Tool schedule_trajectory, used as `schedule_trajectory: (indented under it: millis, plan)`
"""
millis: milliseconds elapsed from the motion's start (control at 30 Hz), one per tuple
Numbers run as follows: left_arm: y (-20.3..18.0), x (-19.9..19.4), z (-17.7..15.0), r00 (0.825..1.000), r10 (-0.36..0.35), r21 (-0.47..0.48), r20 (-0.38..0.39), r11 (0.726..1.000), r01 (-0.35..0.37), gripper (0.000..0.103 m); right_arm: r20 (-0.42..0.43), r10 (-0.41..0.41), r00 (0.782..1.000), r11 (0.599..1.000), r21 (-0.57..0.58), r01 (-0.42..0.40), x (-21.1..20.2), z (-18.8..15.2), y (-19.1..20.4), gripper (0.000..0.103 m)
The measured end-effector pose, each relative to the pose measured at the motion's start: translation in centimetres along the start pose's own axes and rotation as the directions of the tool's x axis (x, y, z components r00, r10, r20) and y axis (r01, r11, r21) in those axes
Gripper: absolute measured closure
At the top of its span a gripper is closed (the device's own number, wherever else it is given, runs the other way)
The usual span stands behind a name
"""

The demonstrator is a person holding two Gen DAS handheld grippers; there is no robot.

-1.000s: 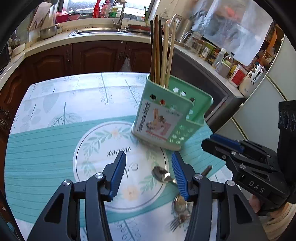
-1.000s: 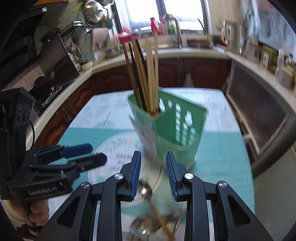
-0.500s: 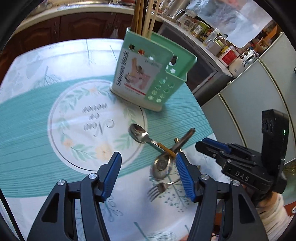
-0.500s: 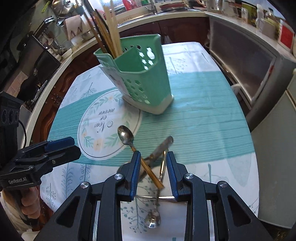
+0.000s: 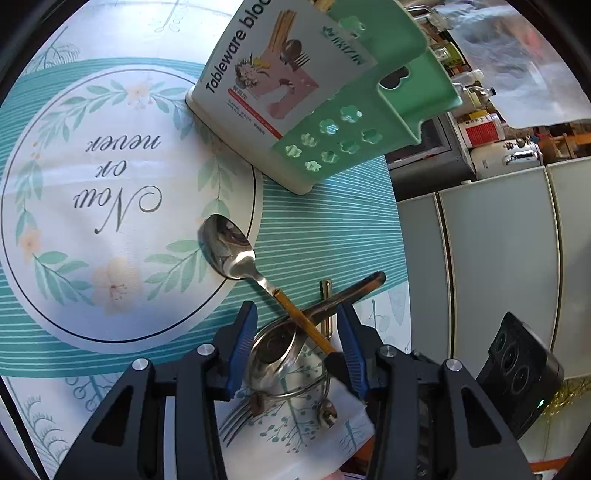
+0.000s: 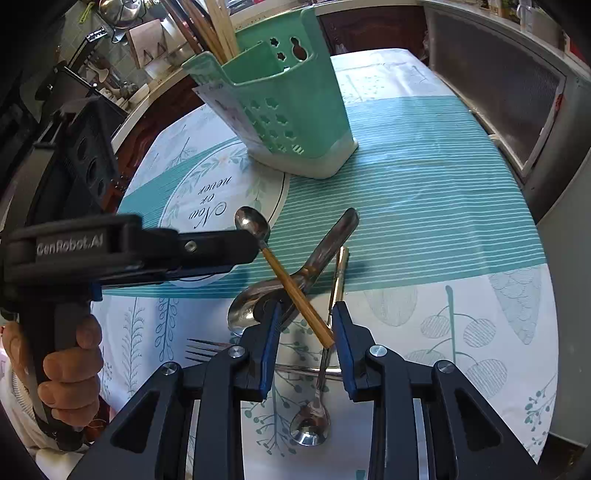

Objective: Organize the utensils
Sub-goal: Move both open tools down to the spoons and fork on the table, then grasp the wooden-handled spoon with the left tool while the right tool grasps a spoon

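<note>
The left wrist view looks down on a small pile of utensils on a table with a blue-green and white cloth (image 5: 110,177). A spoon with a wooden handle (image 5: 255,273) lies on top. Its bowl points up and to the left, toward the round flower picture on the cloth. Its long handle runs down and to the right. Under it lies a big metal spoon (image 5: 280,350). Its handle crosses the other way, up to the right. A fork (image 5: 236,417) lies below, with its tines pointing down and left. The left gripper (image 5: 297,347) has its blue fingers on each side of the big spoon's bowl. The fingers are closing, but they do not press on anything yet.

In the right wrist view, the right gripper (image 6: 303,343) sits over the end of the wooden handle. Its fingers are partly spread and hold nothing. A small spoon (image 6: 317,398) lies between them, bowl toward the camera. The green holder (image 6: 295,110) stands farther back on the cloth with chopsticks (image 6: 218,26) sticking up out of it. A hand (image 6: 70,369) holds the left gripper's grip.
</note>
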State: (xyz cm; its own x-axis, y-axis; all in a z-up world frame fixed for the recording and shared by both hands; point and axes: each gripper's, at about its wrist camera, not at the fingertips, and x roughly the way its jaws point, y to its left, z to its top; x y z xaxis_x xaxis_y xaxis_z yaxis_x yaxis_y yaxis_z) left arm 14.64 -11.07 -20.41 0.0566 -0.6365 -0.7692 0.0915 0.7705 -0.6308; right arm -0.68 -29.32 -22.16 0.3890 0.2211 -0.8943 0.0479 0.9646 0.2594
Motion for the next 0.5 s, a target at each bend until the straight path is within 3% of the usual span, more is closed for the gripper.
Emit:
schedule_trajectory:
  millis: [333, 400, 500]
  plan:
    - [0.4, 3.0, 1.2, 1.000, -0.003, -0.097, -0.015, 0.995, 0.002, 0.062, -0.046, 0.056, 0.997, 0.998, -0.016, -0.057, 1.2, -0.4, 0.6, 0.074]
    - [0.3, 3.1, 1.1, 1.000, -0.005, -0.101, -0.014, 0.995, 0.003, 0.069, -0.057, 0.066, 0.996, 0.998, -0.022, -0.067, 1.5, -0.5, 0.9, 0.074]
    - [0.1, 3.3, 1.2, 1.000, 0.007, -0.105, -0.006, 0.994, -0.008, 0.071, -0.062, 0.072, 0.995, 0.997, -0.025, -0.074, 1.9, -0.6, 1.1, 0.074]
